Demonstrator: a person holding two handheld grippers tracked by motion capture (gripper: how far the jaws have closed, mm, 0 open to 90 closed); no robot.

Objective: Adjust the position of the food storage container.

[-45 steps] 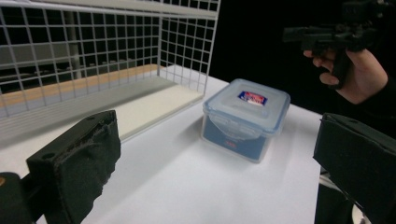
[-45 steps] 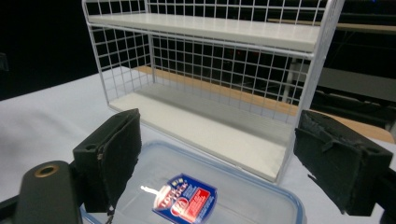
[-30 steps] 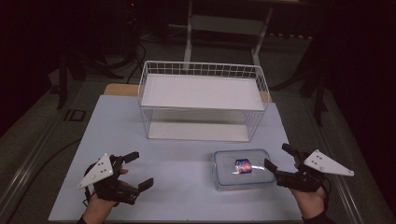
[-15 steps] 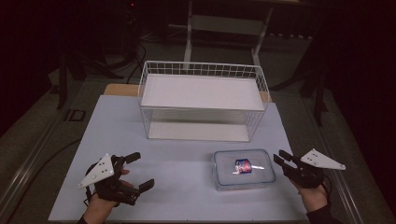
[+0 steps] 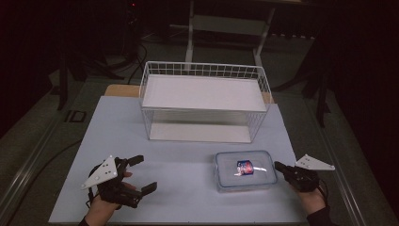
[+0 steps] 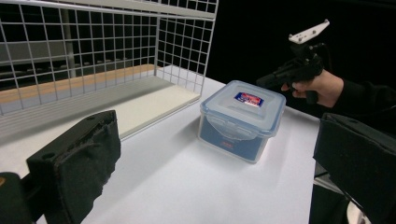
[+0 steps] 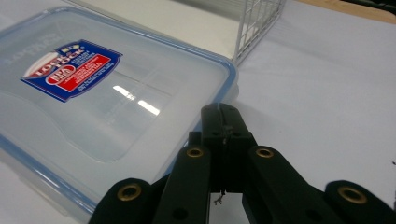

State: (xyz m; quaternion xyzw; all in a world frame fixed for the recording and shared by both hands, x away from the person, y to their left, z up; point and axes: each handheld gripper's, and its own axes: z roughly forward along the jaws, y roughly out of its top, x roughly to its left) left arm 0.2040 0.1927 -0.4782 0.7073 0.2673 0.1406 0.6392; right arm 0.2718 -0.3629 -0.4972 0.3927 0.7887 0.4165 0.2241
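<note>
A: Where is the work standing right now?

B: Barely begun, I'd judge. The lidded plastic food container (image 5: 245,171) is sitting on the desk (image 5: 188,162), in front of the white wire basket (image 5: 203,100) and apart from it. Nothing is lifting it yet.

A: And the right tool?

B: The right tool (image 5: 281,167) is pointing at the container's right side. In the right gripper view its jaws are pressed together with no gap, holding nothing, and their tip is lying right at the blue-rimmed lid's corner (image 7: 223,65). Whether it is touching the lid, I can't tell.

A: The left one?

B: The left tool (image 5: 140,174) is resting low on the desk, well to the left of the container, its jaws spread wide and gripping nothing. In the left gripper view the container (image 6: 242,120) is lying ahead between the two pads.

A: So what is remaining?

B: Probably everything: the lid is sitting on, the basket is looking bare inside, and neither tool is gripping the container.
</note>
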